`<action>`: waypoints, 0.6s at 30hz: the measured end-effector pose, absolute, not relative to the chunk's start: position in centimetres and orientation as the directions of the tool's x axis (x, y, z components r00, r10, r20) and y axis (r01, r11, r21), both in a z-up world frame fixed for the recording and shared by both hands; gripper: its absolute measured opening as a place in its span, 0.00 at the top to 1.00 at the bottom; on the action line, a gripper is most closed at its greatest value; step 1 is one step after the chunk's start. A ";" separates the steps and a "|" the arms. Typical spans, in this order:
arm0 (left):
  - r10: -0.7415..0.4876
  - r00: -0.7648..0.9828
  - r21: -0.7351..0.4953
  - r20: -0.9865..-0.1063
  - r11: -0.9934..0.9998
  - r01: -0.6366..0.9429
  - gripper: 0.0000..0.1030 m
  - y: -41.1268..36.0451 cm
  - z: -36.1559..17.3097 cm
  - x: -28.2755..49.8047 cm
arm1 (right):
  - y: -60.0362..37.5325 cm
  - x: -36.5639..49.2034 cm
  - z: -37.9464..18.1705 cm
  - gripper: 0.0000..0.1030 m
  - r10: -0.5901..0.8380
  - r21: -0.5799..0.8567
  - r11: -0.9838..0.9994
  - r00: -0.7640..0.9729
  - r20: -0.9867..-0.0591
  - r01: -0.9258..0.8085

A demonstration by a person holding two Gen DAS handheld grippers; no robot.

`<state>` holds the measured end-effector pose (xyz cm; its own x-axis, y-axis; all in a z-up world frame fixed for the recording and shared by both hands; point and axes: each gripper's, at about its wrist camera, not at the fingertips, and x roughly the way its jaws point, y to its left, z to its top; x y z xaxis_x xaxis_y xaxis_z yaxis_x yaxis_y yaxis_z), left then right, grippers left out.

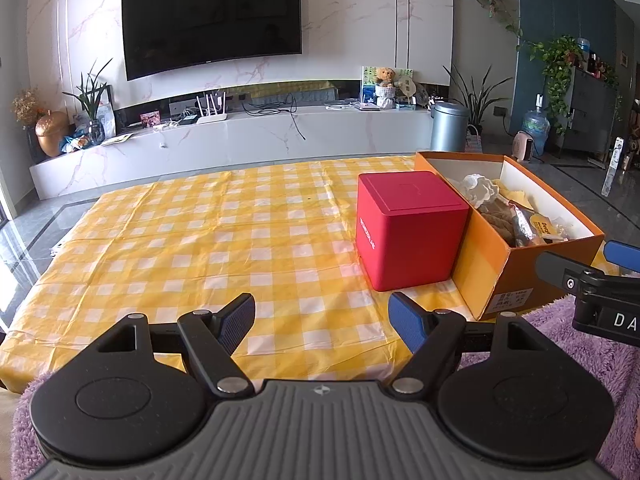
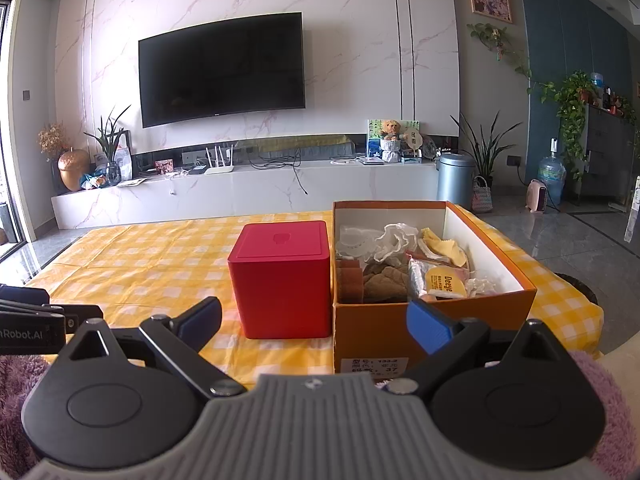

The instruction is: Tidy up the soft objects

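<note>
Two boxes touching — red cube [image 2: 282, 280], orange carton [image 2: 432, 320] of crumpled cloths [image 2: 396, 240]

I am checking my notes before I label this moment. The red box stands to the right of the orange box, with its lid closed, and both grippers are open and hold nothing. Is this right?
Not quite. The red box stands to the left of the orange box, close against its side; the right wrist view shows this. Its lid is closed, and the left gripper and right gripper are open and empty.

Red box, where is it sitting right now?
The red square closed box sits on the yellow checked tablecloth, right against the left side of the open orange cardboard box in the right wrist view, ahead of both open hand-held grippers.
</note>
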<state>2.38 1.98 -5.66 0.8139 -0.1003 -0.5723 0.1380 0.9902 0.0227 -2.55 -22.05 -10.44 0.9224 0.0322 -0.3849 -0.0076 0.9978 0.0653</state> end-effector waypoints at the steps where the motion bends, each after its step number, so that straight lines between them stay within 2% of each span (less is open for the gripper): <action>1: -0.100 0.814 0.024 -0.573 0.990 0.139 0.13 2.0 -5.6 2.3 | -22.1 -2.6 -10.4 0.06 0.032 0.066 0.998 0.922 -0.385 -0.008; 18: -0.098 0.813 0.026 -0.574 0.990 0.138 0.13 2.0 -5.7 2.1 | -22.1 -2.6 -10.4 0.05 0.032 0.067 0.998 0.923 -0.383 -0.006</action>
